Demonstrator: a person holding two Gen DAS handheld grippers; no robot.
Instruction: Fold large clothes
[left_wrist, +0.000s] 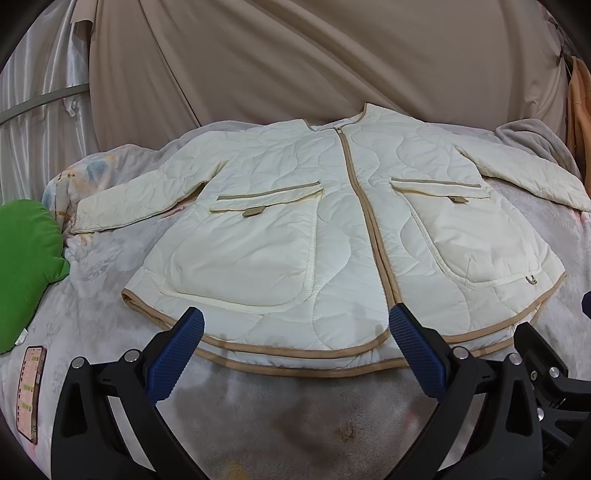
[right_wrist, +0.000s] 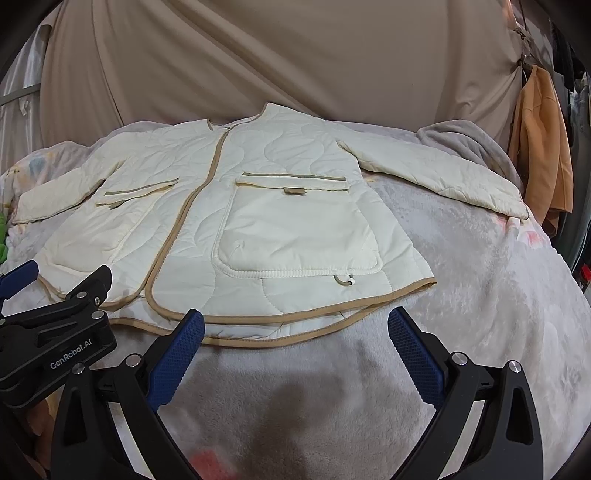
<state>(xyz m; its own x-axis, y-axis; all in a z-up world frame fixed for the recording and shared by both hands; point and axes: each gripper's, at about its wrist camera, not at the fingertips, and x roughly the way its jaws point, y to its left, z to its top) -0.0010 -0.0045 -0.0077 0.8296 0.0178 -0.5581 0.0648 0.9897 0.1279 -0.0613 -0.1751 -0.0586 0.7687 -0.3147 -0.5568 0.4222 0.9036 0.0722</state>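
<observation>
A cream quilted jacket with tan trim lies flat and front up on a grey blanket, zipped, both sleeves spread outwards. Its two big patch pockets face up. My left gripper hangs open just above the hem at the jacket's left half, nothing between its blue pads. In the right wrist view the same jacket fills the middle. My right gripper is open near the hem of the right half, empty. The left gripper's black body shows at the left edge there.
The grey fleece blanket covers a bed. A green cushion and a phone lie at the left. Beige drapes hang behind. An orange garment hangs at the right, with a bunched grey cloth beside the right sleeve.
</observation>
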